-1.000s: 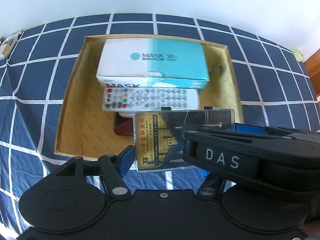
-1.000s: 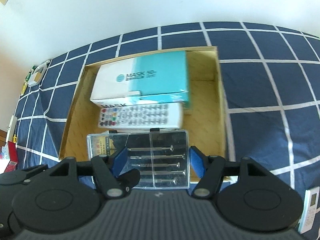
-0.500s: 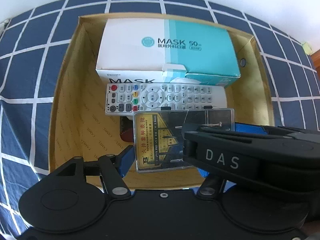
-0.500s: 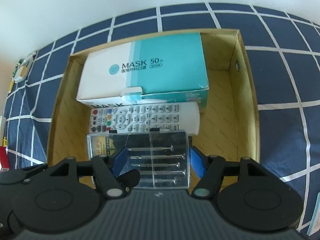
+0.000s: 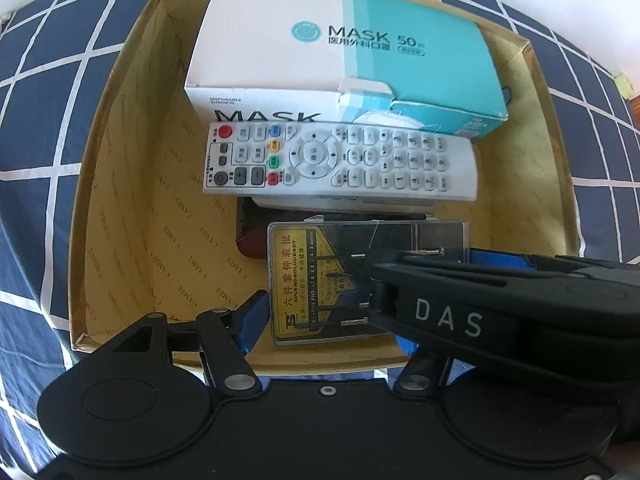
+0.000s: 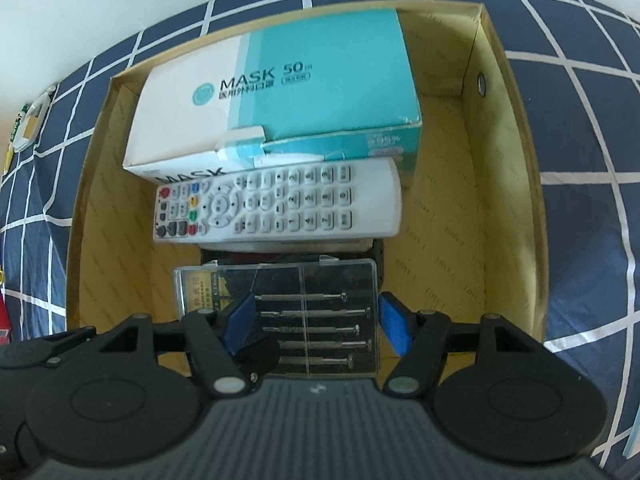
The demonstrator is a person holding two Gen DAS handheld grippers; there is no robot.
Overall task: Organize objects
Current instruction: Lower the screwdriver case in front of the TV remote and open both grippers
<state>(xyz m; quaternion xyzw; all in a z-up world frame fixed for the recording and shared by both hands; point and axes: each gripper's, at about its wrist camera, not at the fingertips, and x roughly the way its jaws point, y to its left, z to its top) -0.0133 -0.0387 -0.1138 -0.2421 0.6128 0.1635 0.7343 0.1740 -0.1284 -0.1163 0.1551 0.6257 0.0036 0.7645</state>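
Observation:
A clear plastic screwdriver case (image 5: 320,280) (image 6: 320,316) is held between both grippers, low inside an open cardboard box (image 5: 116,208) (image 6: 508,208). My left gripper (image 5: 332,320) grips its left end; my right gripper (image 6: 316,322) grips across its right half. The right gripper's black body crosses the left wrist view and hides the case's right part. A white remote (image 5: 340,164) (image 6: 276,204) lies just beyond the case, over a dark red item (image 5: 250,236). A white and teal mask box (image 5: 344,64) (image 6: 280,92) fills the back of the box.
The box sits on a navy cloth with white grid lines (image 5: 36,92) (image 6: 592,128). A white wall is behind. Small items lie on the cloth at the left edge (image 6: 28,128) and at the lower right edge (image 6: 634,436).
Both grippers have carried the case forward and down into the cardboard box. The box, the remote and the mask box now look larger and closer.

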